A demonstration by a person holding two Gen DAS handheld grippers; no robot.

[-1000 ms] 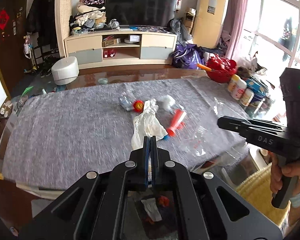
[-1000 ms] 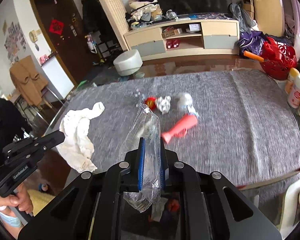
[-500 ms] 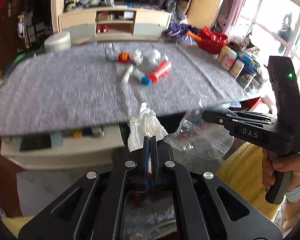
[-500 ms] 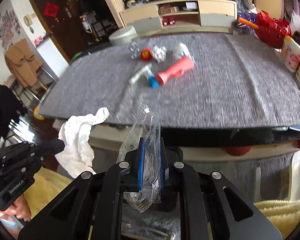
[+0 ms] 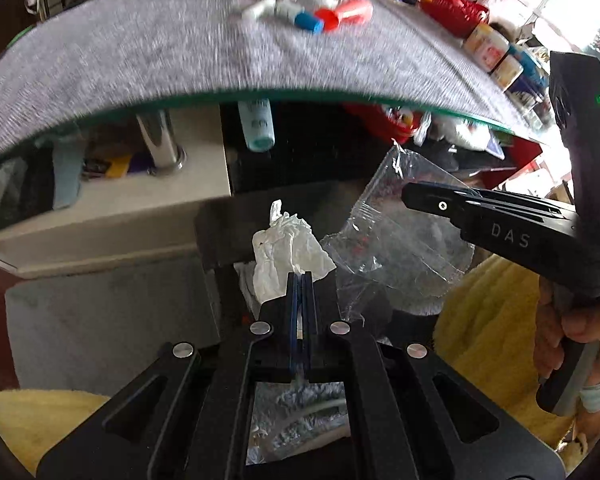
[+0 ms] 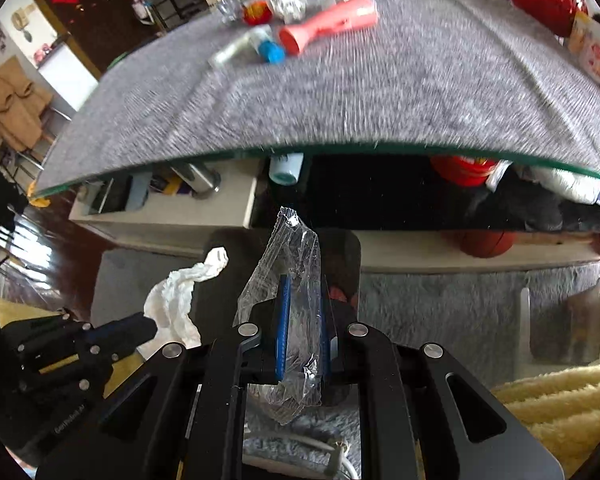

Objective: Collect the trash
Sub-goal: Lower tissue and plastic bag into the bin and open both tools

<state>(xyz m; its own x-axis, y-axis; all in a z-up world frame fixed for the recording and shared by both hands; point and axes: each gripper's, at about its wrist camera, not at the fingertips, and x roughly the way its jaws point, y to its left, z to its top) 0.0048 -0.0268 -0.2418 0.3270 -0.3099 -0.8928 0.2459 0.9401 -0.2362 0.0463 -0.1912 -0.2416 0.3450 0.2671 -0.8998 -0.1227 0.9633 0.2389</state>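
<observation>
Left tool (image 5: 300, 280) pinched tight on white tissue (image 5: 288, 248), right tool (image 6: 302, 308) squeezing clear wrapper (image 6: 296, 256), both below tabletop (image 6: 340, 100) near edge, pointing down, side by side.

Both wrist cameras look steeply down, sharing the table edge (image 5: 340, 94).

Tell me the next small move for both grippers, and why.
Probably ease both a little lower, then open. The left gripper pinches the crumpled tissue and the right gripper pinches the clear plastic wrapper, both below the table edge, above a dark container.
</observation>
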